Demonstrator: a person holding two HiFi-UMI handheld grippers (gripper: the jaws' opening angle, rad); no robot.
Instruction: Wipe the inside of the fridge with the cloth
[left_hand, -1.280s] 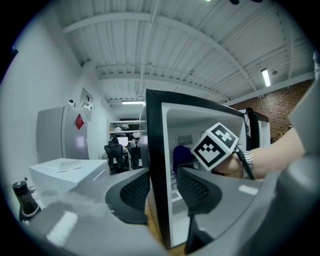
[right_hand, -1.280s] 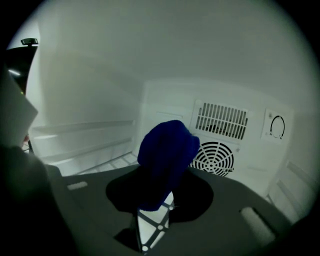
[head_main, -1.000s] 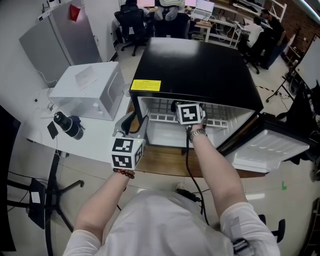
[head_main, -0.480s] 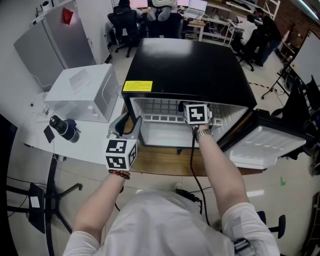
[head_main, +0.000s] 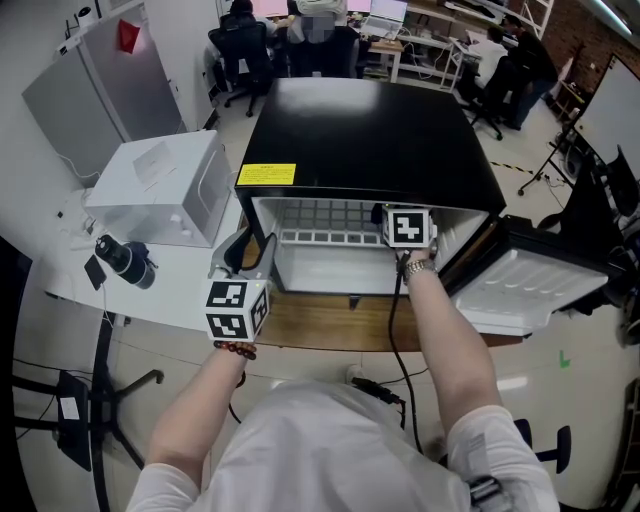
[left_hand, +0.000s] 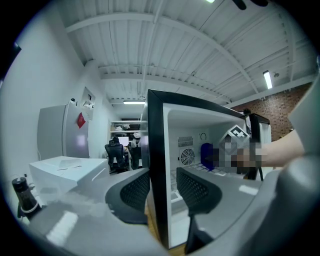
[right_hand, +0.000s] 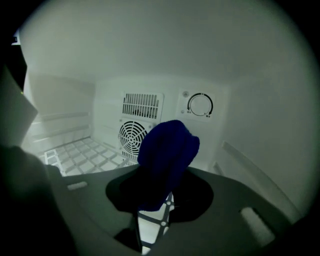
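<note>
At the left of the head view a white box (head_main: 165, 190) sits beside the fridge (head_main: 370, 130), well clear of the work. Just right of it, low at the fridge's left front corner, the left gripper (left_hand: 161, 192) straddles the fridge's left wall. In the left gripper view the black front edge runs up between the two pads, which look pressed on it. That reads as a brace, and it should hold firm so the fridge does not slide or rock under the wiping.

Moving right, the cavity stands open with a white wire shelf (right_hand: 85, 152) across it. The right gripper (right_hand: 162, 200) reaches in at the upper right of the opening, clenched on the blue cloth (right_hand: 167, 150). The cloth bunches up beyond the jaws, in front of the fan grille (right_hand: 132, 135) and below-left of the dial (right_hand: 200, 105) on the back wall. Whether it touches any surface cannot be told.

To wipe well, the bunched end, not the jaw tips, should meet the plastic. Press it flat and draw it in overlapping strokes along the wall and shelf. Skirt the dial so it is not turned, and keep loose cloth from snagging the grille. At far right the door (head_main: 540, 285) hangs wide open, so the forearm has room.
</note>
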